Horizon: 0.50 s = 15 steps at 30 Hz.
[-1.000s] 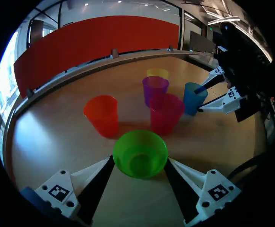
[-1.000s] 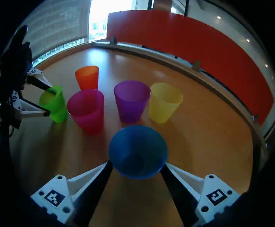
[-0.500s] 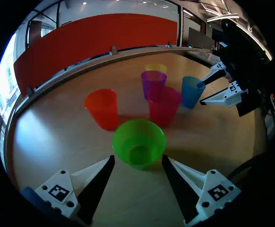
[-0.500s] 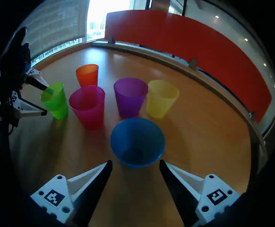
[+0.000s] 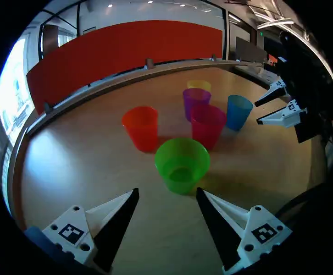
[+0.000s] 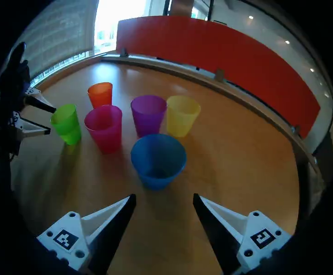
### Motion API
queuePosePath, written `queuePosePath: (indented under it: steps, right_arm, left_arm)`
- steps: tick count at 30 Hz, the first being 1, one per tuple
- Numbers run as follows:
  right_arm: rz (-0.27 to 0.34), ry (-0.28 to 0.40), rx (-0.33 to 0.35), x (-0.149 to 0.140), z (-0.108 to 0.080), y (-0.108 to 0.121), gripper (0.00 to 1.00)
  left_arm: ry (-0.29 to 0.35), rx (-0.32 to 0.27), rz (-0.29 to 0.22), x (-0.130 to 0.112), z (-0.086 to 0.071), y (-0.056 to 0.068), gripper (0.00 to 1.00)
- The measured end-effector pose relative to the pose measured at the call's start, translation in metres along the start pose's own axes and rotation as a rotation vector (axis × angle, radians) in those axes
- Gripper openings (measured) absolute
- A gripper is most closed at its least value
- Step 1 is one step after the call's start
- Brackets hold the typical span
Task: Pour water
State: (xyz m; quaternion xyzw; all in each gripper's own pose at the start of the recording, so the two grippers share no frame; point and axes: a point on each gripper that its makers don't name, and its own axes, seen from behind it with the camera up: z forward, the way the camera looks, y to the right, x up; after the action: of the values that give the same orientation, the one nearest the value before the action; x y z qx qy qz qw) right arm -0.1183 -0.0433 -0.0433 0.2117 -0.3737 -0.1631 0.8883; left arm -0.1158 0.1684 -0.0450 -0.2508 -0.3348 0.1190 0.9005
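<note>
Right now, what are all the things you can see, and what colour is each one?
table: one, brown wood, under everything
panel: one, red, along the table's far edge
green cup: one, green, upright, just ahead of the left hand-held gripper
blue cup: one, blue, upright, just ahead of the right hand-held gripper
pink cup: one, pink, between the green and blue cups
orange cup: one, orange, beside the pink cup
purple cup: one, purple, beside the yellow cup
yellow cup: one, yellow, end of the group
left hand-held gripper: one, white and black, open
right hand-held gripper: one, white and black, open
</note>
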Motion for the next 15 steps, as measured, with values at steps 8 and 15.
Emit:
queuePosePath:
  steps: [8, 15]
  right_arm:
    - [0.061, 0.040, -0.049, 0.004, -0.018, 0.001, 0.96]
    - [0.113, 0.087, -0.099, 0.016, -0.033, 0.002, 0.96]
  left_arm:
    - [0.035, 0.062, -0.067, -0.004, -0.025, -0.018, 0.92]
    - [0.068, 0.104, -0.146, -0.008, -0.045, -0.037, 0.92]
